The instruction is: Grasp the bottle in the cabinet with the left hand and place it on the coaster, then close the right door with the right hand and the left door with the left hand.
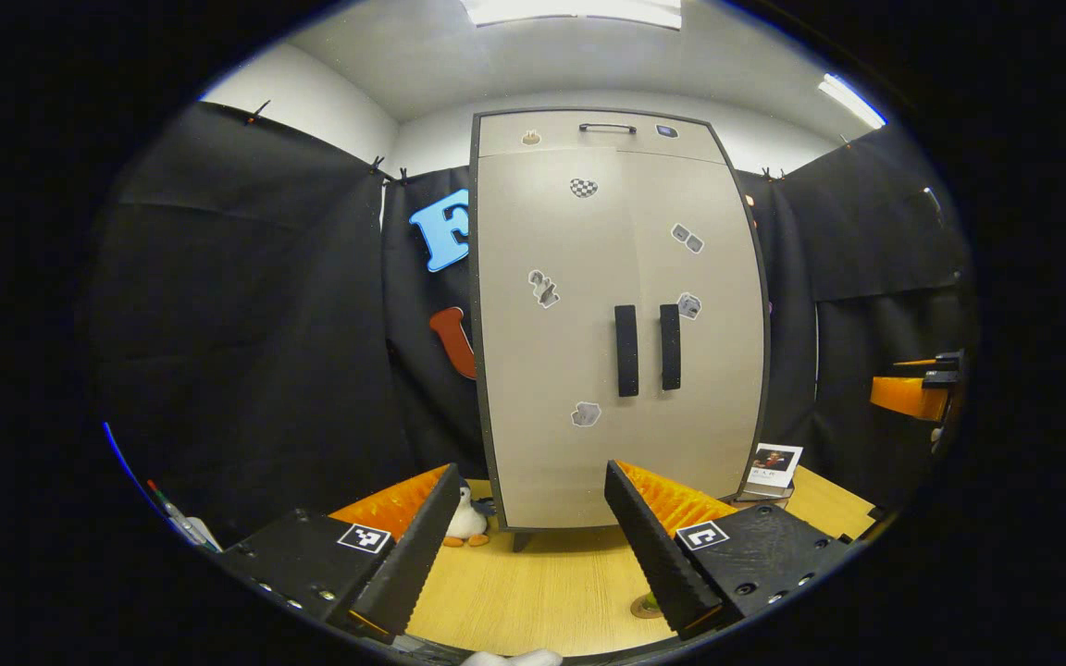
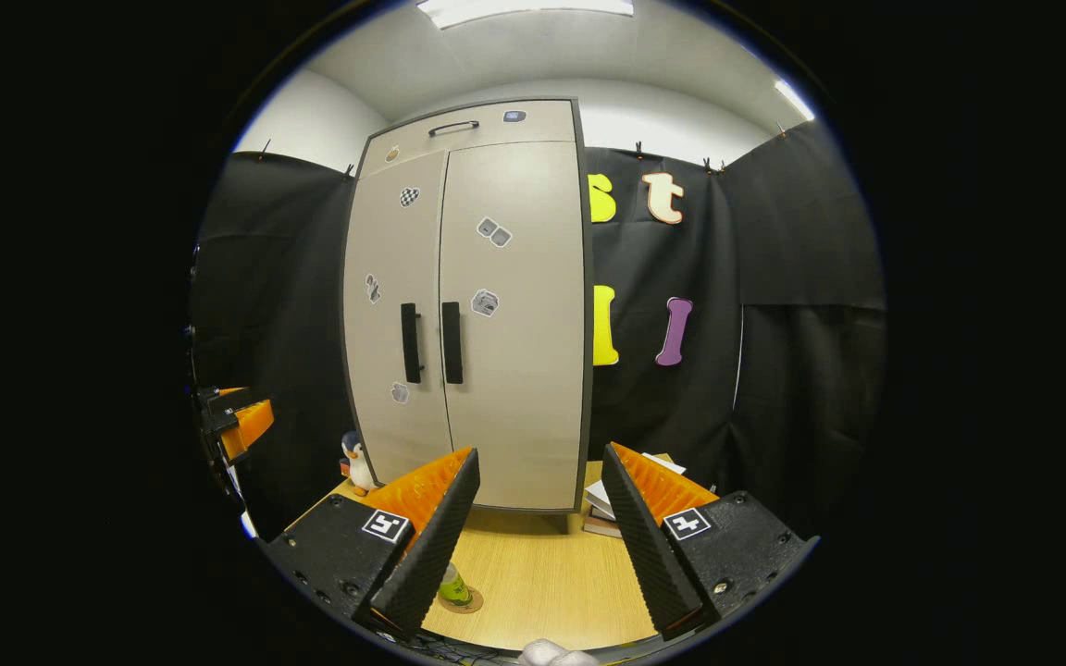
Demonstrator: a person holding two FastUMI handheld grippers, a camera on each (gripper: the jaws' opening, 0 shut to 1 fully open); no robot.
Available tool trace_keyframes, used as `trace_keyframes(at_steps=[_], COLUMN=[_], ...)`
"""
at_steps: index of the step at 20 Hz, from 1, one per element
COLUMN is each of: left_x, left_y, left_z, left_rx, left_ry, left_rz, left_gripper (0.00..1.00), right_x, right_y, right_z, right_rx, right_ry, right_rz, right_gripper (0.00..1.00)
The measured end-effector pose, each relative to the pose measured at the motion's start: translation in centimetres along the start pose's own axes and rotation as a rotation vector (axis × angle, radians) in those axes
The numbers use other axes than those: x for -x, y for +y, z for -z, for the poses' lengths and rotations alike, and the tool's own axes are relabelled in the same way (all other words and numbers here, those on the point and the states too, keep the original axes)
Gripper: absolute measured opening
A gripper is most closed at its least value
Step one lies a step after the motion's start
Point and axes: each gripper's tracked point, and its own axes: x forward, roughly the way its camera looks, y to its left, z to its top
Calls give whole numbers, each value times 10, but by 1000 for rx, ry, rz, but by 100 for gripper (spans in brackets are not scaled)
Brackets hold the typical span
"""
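Note:
The beige cabinet (image 1: 588, 324) stands on the wooden table with both doors shut, its two dark handles (image 1: 648, 349) side by side. In the right gripper view the cabinet (image 2: 487, 324) is also shut, and a small green bottle (image 2: 452, 585) stands on a round brown coaster (image 2: 466, 605) on the table in front, partly behind my finger. In the left gripper view the coaster's edge (image 1: 641, 608) peeks out beside a finger. My left gripper (image 1: 530, 481) is open and holds nothing. My right gripper (image 2: 539, 458) is open too, with nothing between its fingers.
A penguin toy (image 1: 468, 523) stands at the cabinet's left foot. A photo card (image 1: 774, 464) on stacked books (image 2: 602, 509) sits at its right. The other gripper (image 1: 912, 393) shows far right in the left gripper view, and far left (image 2: 237, 421) in the right one.

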Motion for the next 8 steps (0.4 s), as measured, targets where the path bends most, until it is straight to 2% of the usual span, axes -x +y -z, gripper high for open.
trace_keyframes(at_steps=[8], left_x=[2], left_y=[-2], left_z=[-1], left_rx=[2], left_ry=[6], left_rz=[5], left_gripper=[96], right_x=[0], right_y=[-2], right_z=[3], right_rx=[-6], right_ry=[4], right_rz=[1], right_gripper=[82])
